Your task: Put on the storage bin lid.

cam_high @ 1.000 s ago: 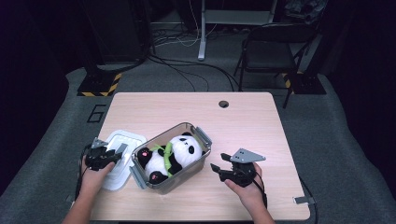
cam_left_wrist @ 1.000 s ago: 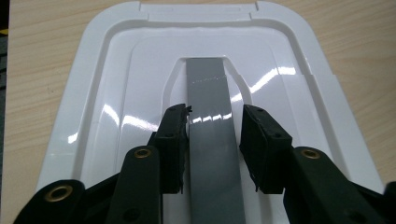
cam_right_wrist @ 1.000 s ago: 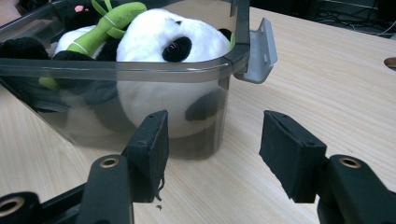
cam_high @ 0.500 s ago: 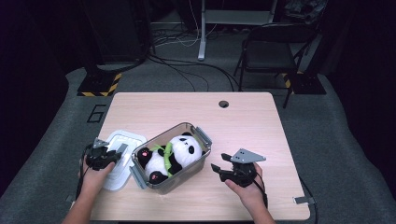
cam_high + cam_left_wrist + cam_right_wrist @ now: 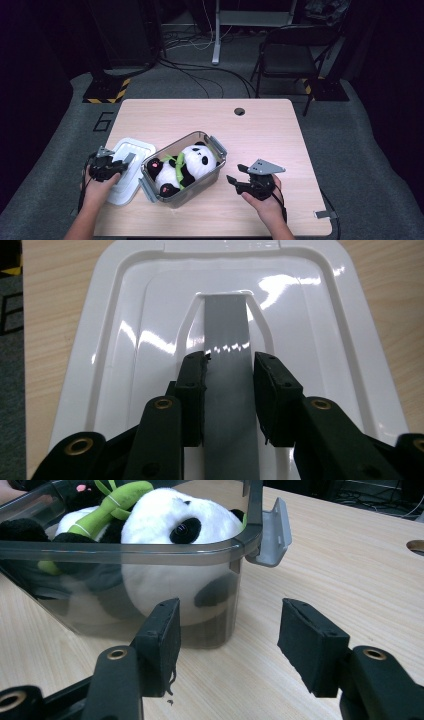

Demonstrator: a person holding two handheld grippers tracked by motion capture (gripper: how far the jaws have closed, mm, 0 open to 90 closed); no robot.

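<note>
Left claw (image 5: 229,390) has just been closing and now pinches the grey handle (image 5: 227,340) of the white lid (image 5: 127,167), lying flat on the pale worktop (image 5: 260,130) beside the box (image 5: 182,167), long axis running away from the claw. Right claw (image 5: 227,640) spread.

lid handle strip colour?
Grey, on the white lid; the handle strip shows best in the left gripper view.

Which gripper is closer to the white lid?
Left. The left gripper is right on the lid, its fingers closed on the grey handle. The right gripper waits past the box, on its far side from the lid.
</note>
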